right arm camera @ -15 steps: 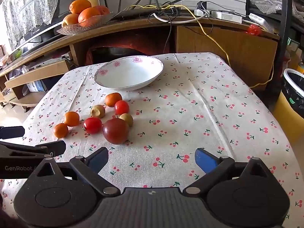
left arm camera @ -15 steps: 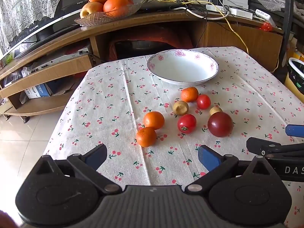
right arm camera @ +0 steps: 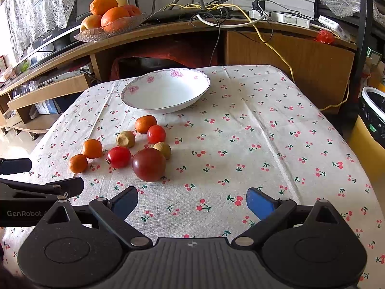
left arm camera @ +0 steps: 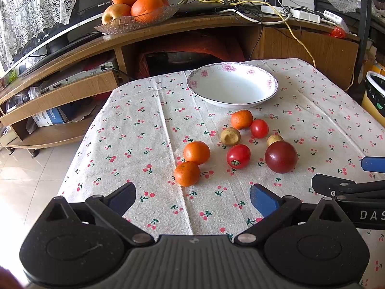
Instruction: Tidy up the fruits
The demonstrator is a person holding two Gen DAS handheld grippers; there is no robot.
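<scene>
The left claw (left arm camera: 192, 198) and right claw (right arm camera: 192, 198) both hover with fingers spread wide, gripping nothing. Just ahead of the left claw, on the cherry-print clothed table (left arm camera: 134, 130), lie small orange mandarins (left arm camera: 187, 173), red tomatoes (left arm camera: 238, 156) and a dark-red round plum (left arm camera: 281, 157). Beyond them sits the white floral porcelain bowl (left arm camera: 232, 84).

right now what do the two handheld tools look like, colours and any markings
Both match: the left tool and right tool have matte black speckled bodies with two rounded lobes, a ribbed grey centre panel, silver pivot pins and black linkage bars ending in blue fingertip pads. White lettering runs along their sides: "GenRobot" on the left one, "DAS" on the right. No cables or sleeves show.
</scene>
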